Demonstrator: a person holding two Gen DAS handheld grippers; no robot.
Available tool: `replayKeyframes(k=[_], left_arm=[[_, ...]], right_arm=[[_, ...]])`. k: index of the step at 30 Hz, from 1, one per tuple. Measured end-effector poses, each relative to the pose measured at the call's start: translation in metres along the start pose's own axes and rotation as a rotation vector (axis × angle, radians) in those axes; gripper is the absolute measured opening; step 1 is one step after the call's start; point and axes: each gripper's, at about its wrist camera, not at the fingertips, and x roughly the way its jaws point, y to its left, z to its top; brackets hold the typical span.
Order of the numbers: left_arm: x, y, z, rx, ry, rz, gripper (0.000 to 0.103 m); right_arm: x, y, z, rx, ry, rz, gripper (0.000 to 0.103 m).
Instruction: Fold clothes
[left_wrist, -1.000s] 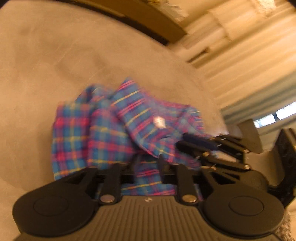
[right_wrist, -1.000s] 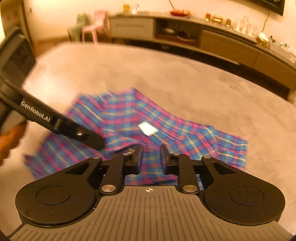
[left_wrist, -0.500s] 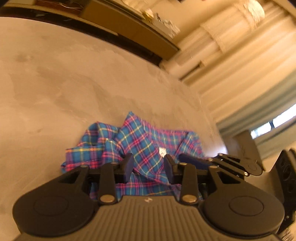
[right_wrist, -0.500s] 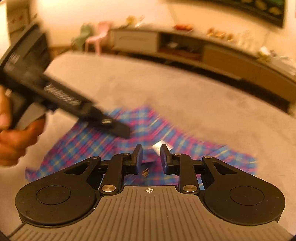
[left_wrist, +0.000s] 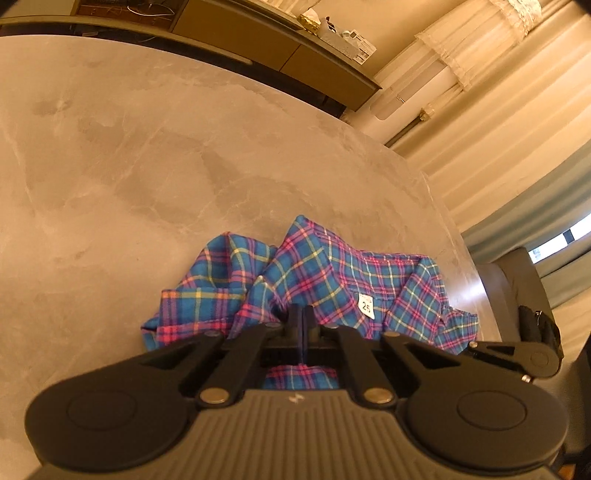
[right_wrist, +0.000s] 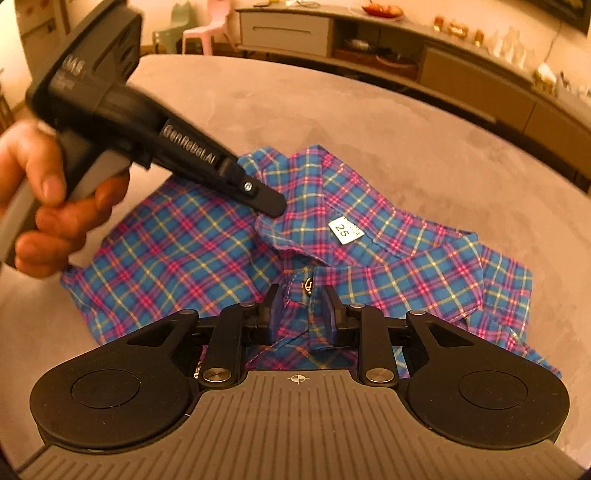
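Left view
Left tool (left_wrist: 302, 321): clenched; its tips meet at the shirt's collar edge, and whether cloth is pinched between them I cannot tell.
Shirt (left_wrist: 314, 284): bunched on the counter (left_wrist: 147, 166) directly ahead of the tips; size tag (left_wrist: 366, 305) just ahead to the right.
Room: bare counter ahead and left; counter edge near on the right.

Right view
Right tool (right_wrist: 301, 310): partly apart, pads straddling the button placket; contact unclear.
Shirt (right_wrist: 207, 240): spread crosswise ahead, long axis left to right.
Left tool (right_wrist: 271, 205): ahead-left, tip on the collar, nearer the tag (right_wrist: 343, 230).
Hand (right_wrist: 48, 199): far left, gripping its handle.
Room: open counter (right_wrist: 443, 147) beyond the collar for a fold.
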Motion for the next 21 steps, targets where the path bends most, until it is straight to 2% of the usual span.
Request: replayKeyframes(k=[2, 4, 5, 10, 13, 15, 16, 17, 19, 21], left_arm=[[-0.002, -0.004, 0.001, 0.019, 0.000, 0.014, 0.005], [-0.007, -0.014, -0.002, 0.059, -0.012, 0.011, 0.022], [-0.010, -0.021, -0.004, 0.091, -0.018, 0.008, 0.026], [-0.008, -0.057, -0.031, 0.298, 0.013, 0.019, 0.030], [0.001, -0.059, -0.039, 0.303, 0.005, 0.038, 0.030], [0.002, -0.055, -0.039, 0.287, 0.001, 0.031, 0.030], [0.003, -0.054, -0.039, 0.284, -0.001, 0.026, 0.030], [0.003, -0.053, -0.040, 0.285, -0.003, 0.023, 0.029], [0.002, -0.054, -0.042, 0.306, -0.006, 0.026, 0.029], [0.002, -0.056, -0.044, 0.332, -0.007, 0.034, 0.029]], right_arm=[[-0.013, -0.004, 0.007, 0.017, -0.056, 0.023, 0.026], [-0.026, -0.009, 0.013, 0.047, -0.126, 0.045, 0.036], [-0.021, -0.018, 0.017, 0.079, -0.119, 0.064, 0.036], [0.009, -0.062, 0.032, 0.236, -0.083, 0.166, 0.034], [0.037, -0.074, 0.036, 0.263, 0.000, 0.321, 0.031], [0.048, -0.070, 0.039, 0.211, 0.033, 0.339, 0.030], [0.052, -0.067, 0.040, 0.183, 0.039, 0.342, 0.025], [0.053, -0.065, 0.042, 0.163, 0.038, 0.325, 0.013], [0.054, -0.061, 0.044, 0.128, 0.033, 0.294, 0.001], [0.045, -0.063, 0.046, 0.142, -0.027, 0.279, 0.000]])
